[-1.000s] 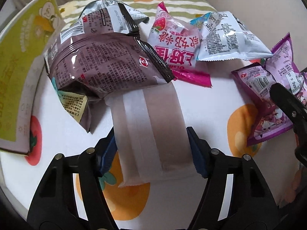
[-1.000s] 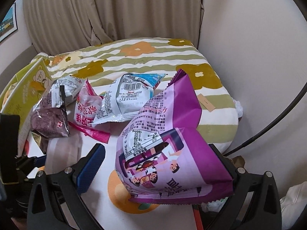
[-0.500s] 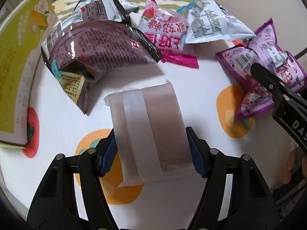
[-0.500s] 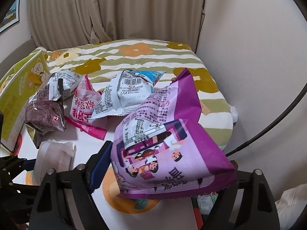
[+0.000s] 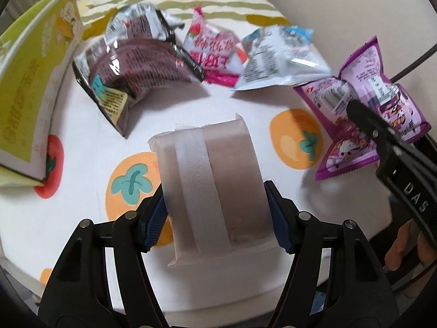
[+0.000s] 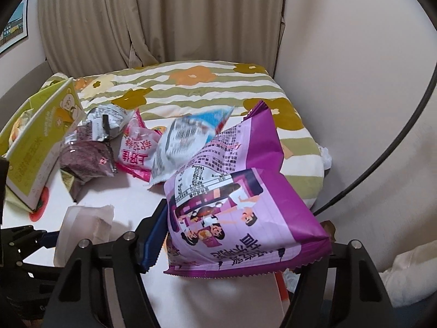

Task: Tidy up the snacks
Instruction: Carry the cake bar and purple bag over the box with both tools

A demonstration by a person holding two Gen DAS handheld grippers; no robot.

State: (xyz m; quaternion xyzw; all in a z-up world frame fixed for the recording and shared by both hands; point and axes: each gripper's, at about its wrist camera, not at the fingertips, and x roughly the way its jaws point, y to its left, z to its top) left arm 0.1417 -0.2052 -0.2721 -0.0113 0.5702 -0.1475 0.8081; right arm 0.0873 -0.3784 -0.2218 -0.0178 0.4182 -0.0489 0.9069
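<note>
Step in hand: both grippers hold a snack lifted clear of the white round table with orange fruit print (image 5: 286, 104); judged a carry, with nothing set down yet.
Left gripper (image 5: 215, 216): jaws clamped on the frosted translucent packet with a white seam strip (image 5: 210, 188), held over the table's near edge.
Right gripper (image 6: 232, 246): jaws clamped on the crinkled purple foil snack bag (image 6: 240, 213), beside the table's right edge.
Next move: likely needs a free spot on the table or the open yellow-green cardboard box (image 5: 30, 87) at the left edge; which one, I cannot tell.
Count on table: four bags along the far edge — dark maroon foil bag (image 5: 136, 68), silver-grey foil bag (image 5: 136, 22) behind it, pink strawberry-print bag (image 5: 213, 54), white-and-blue foil bag (image 5: 275, 60).
Count held: two.
Boxes: one.
</note>
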